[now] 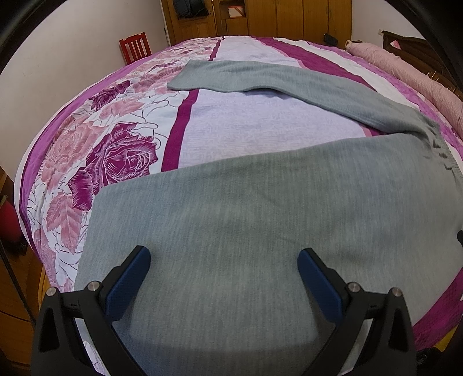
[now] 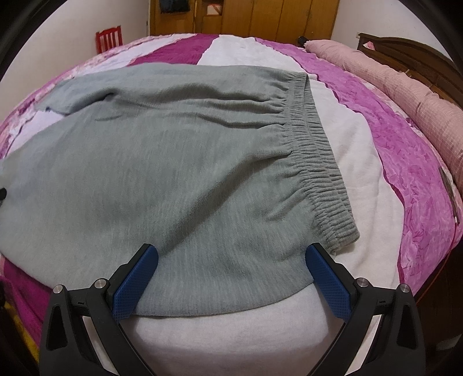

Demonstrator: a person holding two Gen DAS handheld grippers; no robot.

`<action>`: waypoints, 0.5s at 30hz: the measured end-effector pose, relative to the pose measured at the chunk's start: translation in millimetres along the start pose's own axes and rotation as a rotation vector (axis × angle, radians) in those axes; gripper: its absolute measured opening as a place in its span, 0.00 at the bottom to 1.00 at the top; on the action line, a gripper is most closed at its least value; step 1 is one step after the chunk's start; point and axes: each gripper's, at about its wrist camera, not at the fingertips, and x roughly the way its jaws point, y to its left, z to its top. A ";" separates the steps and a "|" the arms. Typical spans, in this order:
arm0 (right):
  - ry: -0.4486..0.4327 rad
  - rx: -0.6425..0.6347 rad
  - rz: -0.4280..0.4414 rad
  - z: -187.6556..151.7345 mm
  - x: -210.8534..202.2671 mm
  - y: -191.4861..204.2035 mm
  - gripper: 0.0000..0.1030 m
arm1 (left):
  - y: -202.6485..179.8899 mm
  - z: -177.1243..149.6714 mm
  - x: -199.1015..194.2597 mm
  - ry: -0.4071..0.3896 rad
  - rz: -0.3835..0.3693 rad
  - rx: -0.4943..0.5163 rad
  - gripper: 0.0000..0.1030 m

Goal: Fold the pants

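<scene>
Grey fleece pants [image 1: 231, 208] lie spread flat on the bed, legs apart in a V. The near leg fills the left wrist view; the far leg [image 1: 260, 76] runs toward the back left. The elastic waistband [image 2: 315, 153] shows at the right in the right wrist view, with the hip area [image 2: 173, 179] before it. My left gripper [image 1: 224, 261] is open and empty, hovering over the near leg. My right gripper [image 2: 231, 257] is open and empty, over the near hip edge beside the waistband corner.
The bed has a purple, pink and white floral cover [image 1: 115, 150]. A pink rolled bolster [image 2: 405, 95] lies along the dark headboard at the right. A red chair [image 1: 135, 46] and wooden wardrobe doors [image 1: 275, 17] stand beyond the bed.
</scene>
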 end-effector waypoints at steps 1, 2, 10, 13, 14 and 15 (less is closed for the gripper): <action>-0.001 -0.003 -0.001 -0.4 -0.2 0.5 1.00 | -0.7 0.6 0.2 0.002 0.002 0.002 1.00; -0.005 0.000 0.005 -0.8 -0.8 -0.5 1.00 | -0.7 1.1 0.6 0.005 0.004 0.005 1.00; 0.027 -0.004 0.035 5.2 -5.1 -4.0 1.00 | -1.1 4.2 -1.9 0.022 0.004 0.024 1.00; 0.046 0.010 0.041 10.3 -5.8 -5.4 1.00 | -0.9 6.4 -5.2 0.028 0.008 0.037 1.00; 0.051 0.018 0.044 12.0 -6.1 -6.5 1.00 | -0.2 7.4 -6.6 0.027 0.010 0.038 1.00; 0.058 0.025 0.048 13.7 -6.2 -7.6 1.00 | 0.2 8.4 -8.0 0.026 0.012 0.039 1.00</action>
